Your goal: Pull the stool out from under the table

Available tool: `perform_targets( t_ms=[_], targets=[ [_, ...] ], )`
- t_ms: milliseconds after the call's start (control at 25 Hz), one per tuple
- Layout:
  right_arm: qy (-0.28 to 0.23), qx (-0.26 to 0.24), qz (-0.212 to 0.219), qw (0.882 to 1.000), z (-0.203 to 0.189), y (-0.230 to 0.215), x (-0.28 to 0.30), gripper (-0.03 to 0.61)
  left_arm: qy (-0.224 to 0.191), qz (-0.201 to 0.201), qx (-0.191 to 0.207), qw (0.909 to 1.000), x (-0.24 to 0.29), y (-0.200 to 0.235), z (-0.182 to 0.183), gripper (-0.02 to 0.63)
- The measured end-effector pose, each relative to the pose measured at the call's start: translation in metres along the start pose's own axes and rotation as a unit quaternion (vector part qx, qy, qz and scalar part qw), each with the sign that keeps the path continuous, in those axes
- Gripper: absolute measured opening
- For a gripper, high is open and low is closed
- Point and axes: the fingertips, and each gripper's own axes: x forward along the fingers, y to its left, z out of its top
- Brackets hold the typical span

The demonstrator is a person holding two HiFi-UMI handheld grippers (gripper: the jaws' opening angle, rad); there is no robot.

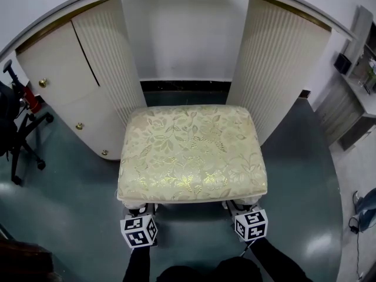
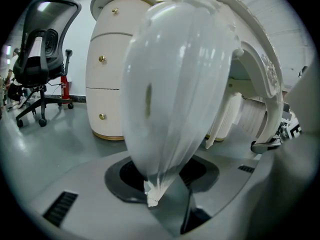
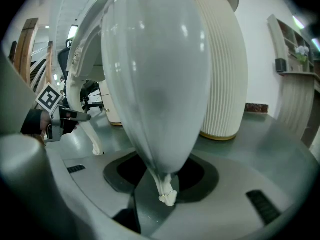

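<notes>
The stool (image 1: 192,151) has a pale gold floral cushion and white carved legs; it stands on the grey-green floor in front of the white dressing table's (image 1: 64,93) knee gap. My left gripper (image 1: 144,209) reaches under the cushion's front left corner, shut on the stool's front left leg (image 2: 175,84). That leg fills the left gripper view, with its foot low between the jaws. At the front right corner, my right gripper (image 1: 238,208) is shut on the front right leg (image 3: 155,84). The fingertips are hidden under the cushion in the head view.
The table's ribbed right pedestal (image 1: 282,63) and its left pedestal with gold knobs flank the stool. A black office chair (image 1: 14,128) stands at the left. A shelf unit (image 1: 358,69) is at the right. A person's foot shows at the far right edge.
</notes>
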Motion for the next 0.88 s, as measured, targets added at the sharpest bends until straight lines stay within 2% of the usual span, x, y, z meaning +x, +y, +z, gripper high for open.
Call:
perform_targets(
  t_ms=[880],
  targets=[
    [0.001,-0.002,-0.003,1.0,0.0013,0.0019,-0.0008,0.169,-0.01,0.001,0.002,0.9999,-0.0022,0.0009,0.0031,0.181]
  ],
)
